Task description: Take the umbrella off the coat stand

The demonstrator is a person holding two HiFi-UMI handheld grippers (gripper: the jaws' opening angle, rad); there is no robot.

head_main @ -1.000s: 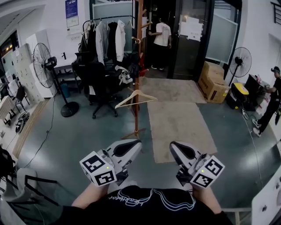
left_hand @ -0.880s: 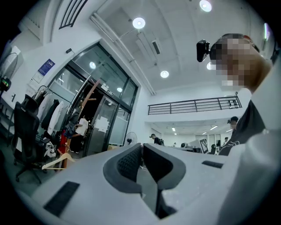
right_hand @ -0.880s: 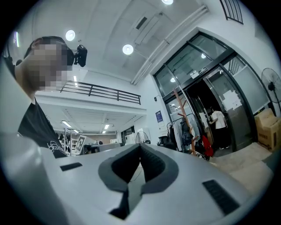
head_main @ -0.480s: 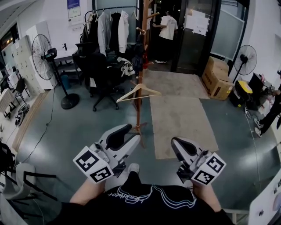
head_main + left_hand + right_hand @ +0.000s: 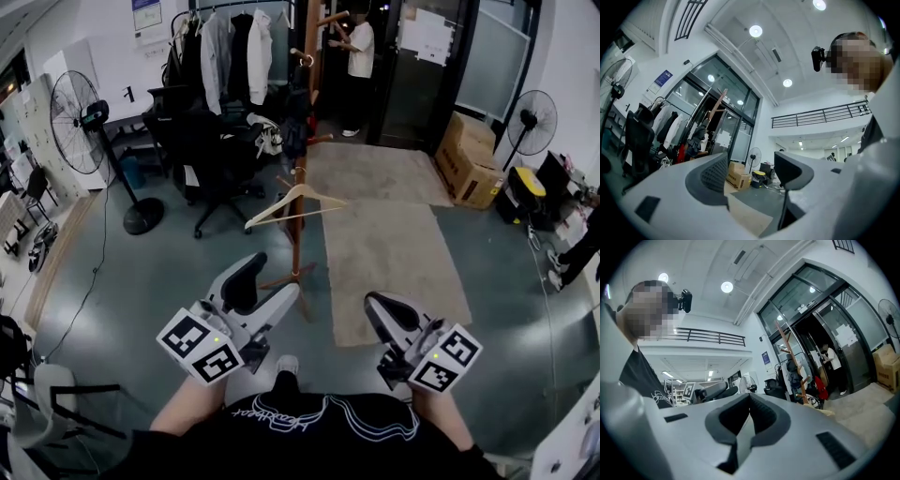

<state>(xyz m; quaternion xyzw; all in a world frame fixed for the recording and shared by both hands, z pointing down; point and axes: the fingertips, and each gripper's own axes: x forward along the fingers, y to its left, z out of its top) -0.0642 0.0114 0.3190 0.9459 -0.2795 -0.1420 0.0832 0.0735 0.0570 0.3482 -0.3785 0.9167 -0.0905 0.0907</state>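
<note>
The wooden coat stand (image 5: pixel 298 234) rises from the floor ahead of me, with a wooden hanger (image 5: pixel 295 202) and a dark bag (image 5: pixel 295 131) on its pegs. A red folded thing (image 5: pixel 301 172) hangs low on the pole and looks like the umbrella; the right gripper view shows it too (image 5: pixel 820 386). My left gripper (image 5: pixel 265 284) is held near my body, short of the stand's foot, its jaws opening with nothing between them. My right gripper (image 5: pixel 380 314) is shut and empty, off to the right over the rug's near edge.
A clothes rack with jackets (image 5: pixel 230 56) and a black office chair (image 5: pixel 211 155) stand behind the coat stand. A floor fan (image 5: pixel 80 112) is at the left. A beige rug (image 5: pixel 394 253), cardboard boxes (image 5: pixel 469 169) and a person in the doorway (image 5: pixel 358 56) are at the right.
The left gripper's jaws have gone from shut to wide apart. The coat stand has drawn nearer as I moved towards it. The right gripper stays shut.
</note>
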